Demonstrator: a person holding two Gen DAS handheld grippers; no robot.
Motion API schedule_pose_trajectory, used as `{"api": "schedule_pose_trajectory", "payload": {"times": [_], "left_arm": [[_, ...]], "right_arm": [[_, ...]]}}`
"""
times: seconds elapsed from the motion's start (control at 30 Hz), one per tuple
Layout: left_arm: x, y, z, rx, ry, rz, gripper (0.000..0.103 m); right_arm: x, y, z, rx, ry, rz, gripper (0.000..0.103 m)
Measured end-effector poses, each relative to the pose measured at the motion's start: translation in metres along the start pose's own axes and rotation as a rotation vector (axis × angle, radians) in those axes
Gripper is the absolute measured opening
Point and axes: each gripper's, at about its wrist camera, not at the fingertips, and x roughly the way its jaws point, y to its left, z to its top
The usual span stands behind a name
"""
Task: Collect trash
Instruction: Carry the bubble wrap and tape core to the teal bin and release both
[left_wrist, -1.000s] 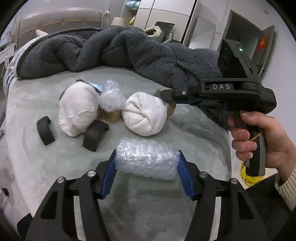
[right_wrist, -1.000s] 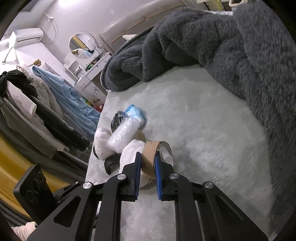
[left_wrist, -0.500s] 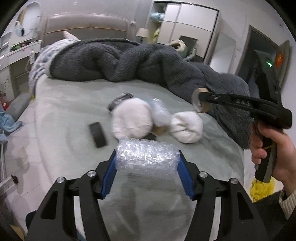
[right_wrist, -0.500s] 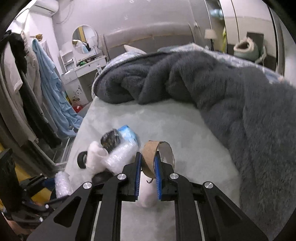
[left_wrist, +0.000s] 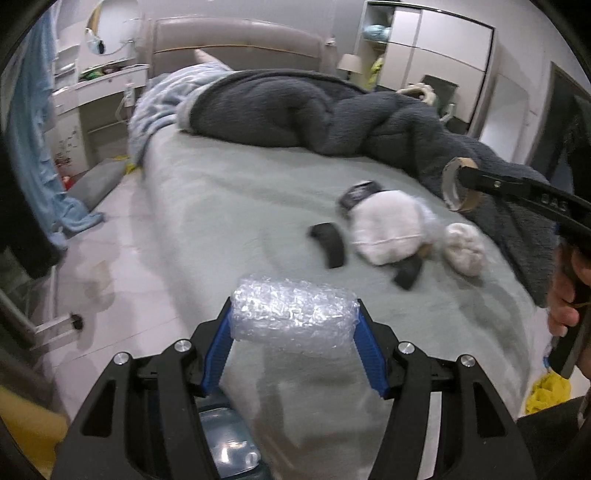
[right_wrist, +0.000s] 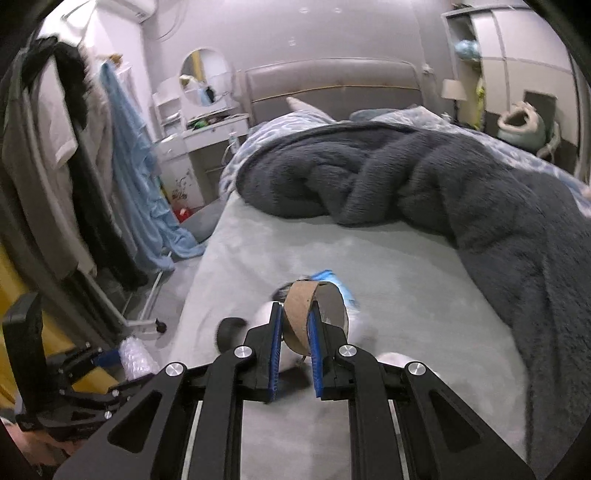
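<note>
While both loads hang clear above the bed (left_wrist: 229, 206), keep each grip steady. The left gripper (left_wrist: 293, 332) clamps a bubble-wrap roll (left_wrist: 293, 319) across its ends; the right gripper (right_wrist: 293, 343) pinches the wall of a cardboard tape core (right_wrist: 301, 314), jaws narrow. Carry both level to the bin, which is not visible. White bundles (left_wrist: 388, 229) and black scraps (left_wrist: 328, 245) remain on the bed.

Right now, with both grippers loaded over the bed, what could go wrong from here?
1. The bubble wrap roll is soft, and the left gripper pinches it only at its ends; it could squash and slip out.
2. The right gripper clamps just one wall of the cardboard tape core, which could crumple or swing loose.
3. White wads and black curved pieces remain on the bed; a dropped item could scatter them.
</note>
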Motion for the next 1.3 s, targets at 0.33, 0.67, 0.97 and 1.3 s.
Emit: {"api": "schedule_pose_trajectory", "payload": {"times": [0.33, 0.67, 0.97, 1.3], "left_arm": [[-0.002, 0.051, -0.013, -0.087, 0.076, 0.073, 0.064], [0.004, 0.106, -0.044, -0.168, 0.216, 0.133, 0.064], [0.01, 0.147, -0.079, -0.232, 0.372, 0.148, 0.064], [0.015, 0.176, -0.115, -0.32, 0.535, 0.103, 0.064]], "right_arm": [[0.025, 0.073, 0.001, -0.105, 0.038, 0.105, 0.014], [0.051, 0.15, -0.007, -0.186, 0.104, 0.222, 0.014], [0.081, 0.208, -0.03, -0.239, 0.217, 0.313, 0.014], [0.12, 0.251, -0.063, -0.273, 0.39, 0.379, 0.014]]}}
